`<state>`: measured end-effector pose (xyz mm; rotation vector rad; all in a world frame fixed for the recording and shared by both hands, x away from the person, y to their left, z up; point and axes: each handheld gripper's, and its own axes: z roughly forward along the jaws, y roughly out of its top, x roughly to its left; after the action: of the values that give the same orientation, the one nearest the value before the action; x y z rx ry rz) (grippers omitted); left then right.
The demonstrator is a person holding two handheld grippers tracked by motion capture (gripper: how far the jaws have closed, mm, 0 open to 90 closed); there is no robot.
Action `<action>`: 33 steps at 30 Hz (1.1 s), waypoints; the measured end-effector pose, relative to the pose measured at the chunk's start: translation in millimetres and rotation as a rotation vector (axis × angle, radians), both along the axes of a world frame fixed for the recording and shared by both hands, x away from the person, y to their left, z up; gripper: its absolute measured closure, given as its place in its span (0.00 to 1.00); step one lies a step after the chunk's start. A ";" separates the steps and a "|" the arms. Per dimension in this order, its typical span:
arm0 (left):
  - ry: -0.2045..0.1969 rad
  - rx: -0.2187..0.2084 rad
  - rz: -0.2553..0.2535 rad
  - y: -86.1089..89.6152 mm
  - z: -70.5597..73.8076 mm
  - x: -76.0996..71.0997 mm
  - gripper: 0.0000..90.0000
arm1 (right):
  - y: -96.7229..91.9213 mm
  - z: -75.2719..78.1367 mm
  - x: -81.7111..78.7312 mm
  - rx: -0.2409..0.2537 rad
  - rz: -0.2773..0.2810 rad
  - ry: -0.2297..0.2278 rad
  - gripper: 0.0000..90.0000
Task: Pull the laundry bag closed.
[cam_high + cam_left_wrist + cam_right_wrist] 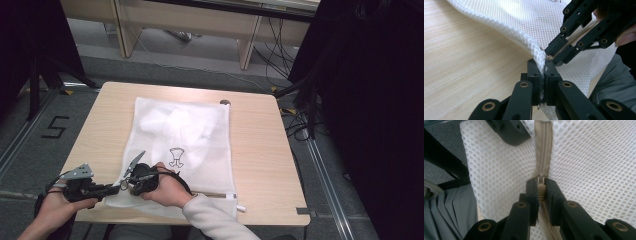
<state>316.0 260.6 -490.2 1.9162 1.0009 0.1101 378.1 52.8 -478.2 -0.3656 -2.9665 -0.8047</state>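
1. Mesh laundry bag (pixel 180 150): white, rectangular, lying flat on the table; its long axis runs from the person's edge toward the far edge, leaning slightly rightward at the far end. A small dark printed figure (pixel 175 157) sits near its middle, and pale contents show through the far half.
2. Zipper (pixel 543 147): beige, running along the bag's near short edge; in the right gripper view it extends straight away from the jaws.
3. Zipper pull (pixel 540 182): pinched between the closed jaws of the right gripper (pixel 540 185), which the person's right hand (pixel 167 192) holds at the bag's near left corner.
4. Left gripper (pixel 543 65): jaws clamped on the mesh edge of that same corner, lifting it a little off the wood; the right gripper's jaws meet the fabric just beside it.
5. Table (pixel 260 145): light wood-grain top, the bag lying slightly left of centre; a small dark round object (pixel 225 102) sits at the far edge.
6. Room: grey floor, with a "5" mark (pixel 55 127) at left, cables (pixel 280 55) beyond the table, and black drapes (pixel 380 100) at both sides.
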 end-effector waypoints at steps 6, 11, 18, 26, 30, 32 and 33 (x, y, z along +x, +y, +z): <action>0.003 -0.012 0.007 0.0 0.0 0.0 0.95 | -1.8 1.1 -0.1 0.002 -0.018 0.005 0.91; 0.005 -0.017 0.010 -0.1 0.2 -0.3 0.95 | -3.8 2.5 0.8 -0.003 -0.006 0.005 0.91; 0.005 -0.014 0.006 0.8 0.5 0.3 0.95 | -7.5 0.8 -0.4 -0.013 -0.008 0.015 0.91; 0.001 -0.019 0.008 1.2 0.1 0.2 0.95 | -8.6 1.8 0.4 -0.022 -0.005 0.008 0.91; 0.000 -0.021 0.009 1.2 0.2 0.2 0.95 | -10.0 2.6 1.0 -0.027 -0.004 0.000 0.91; 0.002 -0.026 0.014 1.9 0.4 0.2 0.95 | -10.1 2.3 0.6 -0.033 -0.004 0.003 0.91; 0.008 -0.030 0.016 1.6 0.5 0.2 0.95 | -10.9 1.7 0.9 -0.033 -0.003 0.003 0.91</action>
<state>316.2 262.2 -489.8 1.8830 1.0180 0.0962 378.9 42.0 -476.4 -0.3720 -2.9802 -0.7548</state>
